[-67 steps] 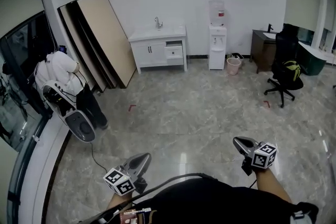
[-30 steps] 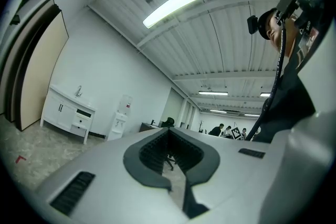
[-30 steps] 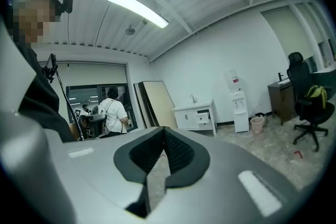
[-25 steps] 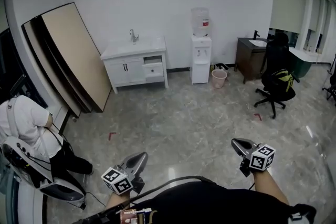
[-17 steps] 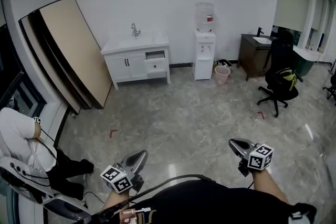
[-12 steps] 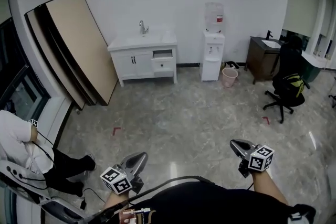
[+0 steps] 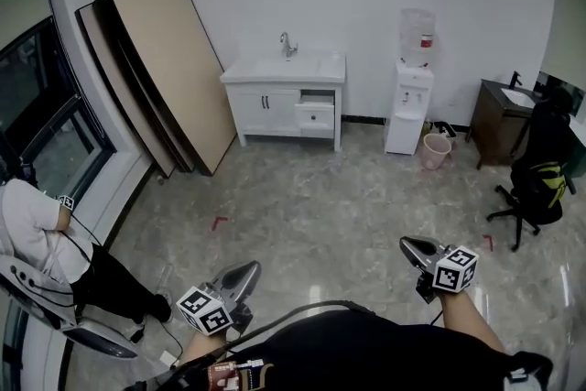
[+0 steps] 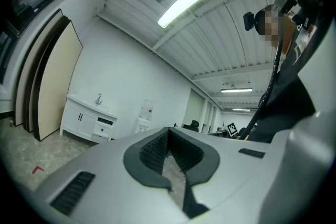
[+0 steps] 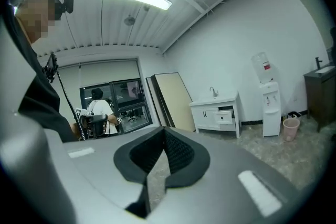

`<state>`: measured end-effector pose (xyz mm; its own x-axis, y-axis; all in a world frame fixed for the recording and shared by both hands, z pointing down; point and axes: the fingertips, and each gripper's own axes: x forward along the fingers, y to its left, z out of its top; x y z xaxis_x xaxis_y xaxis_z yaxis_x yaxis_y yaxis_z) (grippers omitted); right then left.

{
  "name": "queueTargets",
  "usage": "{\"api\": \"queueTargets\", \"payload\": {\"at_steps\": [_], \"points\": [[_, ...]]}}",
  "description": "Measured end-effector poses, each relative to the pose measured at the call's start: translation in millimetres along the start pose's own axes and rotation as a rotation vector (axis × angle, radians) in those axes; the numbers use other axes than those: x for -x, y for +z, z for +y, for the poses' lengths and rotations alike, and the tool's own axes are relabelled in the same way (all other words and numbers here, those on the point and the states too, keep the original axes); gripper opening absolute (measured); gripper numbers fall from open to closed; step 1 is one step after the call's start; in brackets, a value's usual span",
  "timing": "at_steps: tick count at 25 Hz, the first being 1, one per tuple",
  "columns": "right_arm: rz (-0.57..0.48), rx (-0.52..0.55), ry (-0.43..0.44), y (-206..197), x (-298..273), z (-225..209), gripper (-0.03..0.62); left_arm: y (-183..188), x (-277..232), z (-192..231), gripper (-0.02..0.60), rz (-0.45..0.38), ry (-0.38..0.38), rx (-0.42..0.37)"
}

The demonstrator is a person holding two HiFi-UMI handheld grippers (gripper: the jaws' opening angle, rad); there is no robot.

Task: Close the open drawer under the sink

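Note:
The white sink cabinet (image 7: 275, 101) stands against the far wall, across the floor from me. Its upper right drawer (image 7: 315, 114) is pulled out a little. My left gripper (image 7: 245, 271) and right gripper (image 7: 408, 244) are held low near my body, far from the cabinet, both shut with nothing in them. In the left gripper view the cabinet (image 8: 83, 117) and its drawer (image 8: 104, 123) show small beyond the shut left gripper (image 8: 168, 132). The right gripper view shows the drawer (image 9: 224, 116) past the shut right gripper (image 9: 164, 132).
Large boards (image 7: 160, 69) lean on the wall left of the cabinet. A water dispenser (image 7: 408, 96) and a pink bin (image 7: 436, 149) stand to its right, then a dark desk (image 7: 502, 119) and an office chair (image 7: 540, 183). A seated person (image 7: 37, 233) is at left.
The head view has swung, so the cabinet, boards and dispenser now sit further right in the picture. Both grippers keep their pose near my body and stay shut.

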<state>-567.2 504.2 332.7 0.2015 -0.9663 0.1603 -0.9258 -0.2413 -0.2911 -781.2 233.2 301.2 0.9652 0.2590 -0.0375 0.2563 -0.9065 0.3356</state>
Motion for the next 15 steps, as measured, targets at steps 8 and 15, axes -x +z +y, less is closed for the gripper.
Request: {"api": "queueTargets", "payload": {"at_steps": [8,15], "points": [[-0.01,0.001,0.055,24.2,10.4,-97.8,0.002,-9.9,-95.9,-22.7,0.0,-0.025,0.027,-0.009],[-0.02,-0.048,0.018,14.9,28.9,-154.8,0.002,-19.9,-150.9,-21.5,0.0,0.015,0.027,0.002]]}}
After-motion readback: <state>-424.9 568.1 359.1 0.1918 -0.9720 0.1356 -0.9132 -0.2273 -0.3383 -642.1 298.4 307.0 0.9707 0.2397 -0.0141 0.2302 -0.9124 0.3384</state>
